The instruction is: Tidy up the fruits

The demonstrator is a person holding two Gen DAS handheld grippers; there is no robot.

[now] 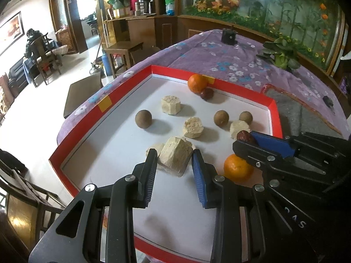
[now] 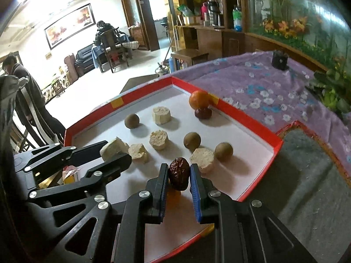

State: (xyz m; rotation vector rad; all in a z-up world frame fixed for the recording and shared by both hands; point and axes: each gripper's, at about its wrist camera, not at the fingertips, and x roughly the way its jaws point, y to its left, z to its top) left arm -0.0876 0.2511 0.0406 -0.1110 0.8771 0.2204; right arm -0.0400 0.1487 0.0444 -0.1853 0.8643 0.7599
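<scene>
A red-rimmed white tray (image 1: 105,103) (image 2: 252,122) holds oranges, brown round fruits, red dates and pale sugarcane chunks. My left gripper (image 1: 174,155) is shut on a pale chunk (image 1: 175,156), also seen in the right wrist view (image 2: 111,148). My right gripper (image 2: 178,171) is shut on a dark red date (image 2: 179,173), seen from the left wrist view (image 1: 244,135). An orange (image 1: 238,167) lies under the right gripper. Another orange (image 1: 197,83) (image 2: 198,99) with a second date (image 1: 206,93) (image 2: 203,113) sits at the far rim.
Three brown round fruits (image 1: 143,119) (image 1: 221,118) (image 1: 245,116) and more pale chunks (image 1: 170,104) (image 1: 193,127) lie mid-tray. The tray stands on a purple flowered cloth (image 1: 219,57). A grey mat (image 2: 307,175) is to the right; a potted plant (image 1: 280,54) and black object (image 1: 228,36) beyond.
</scene>
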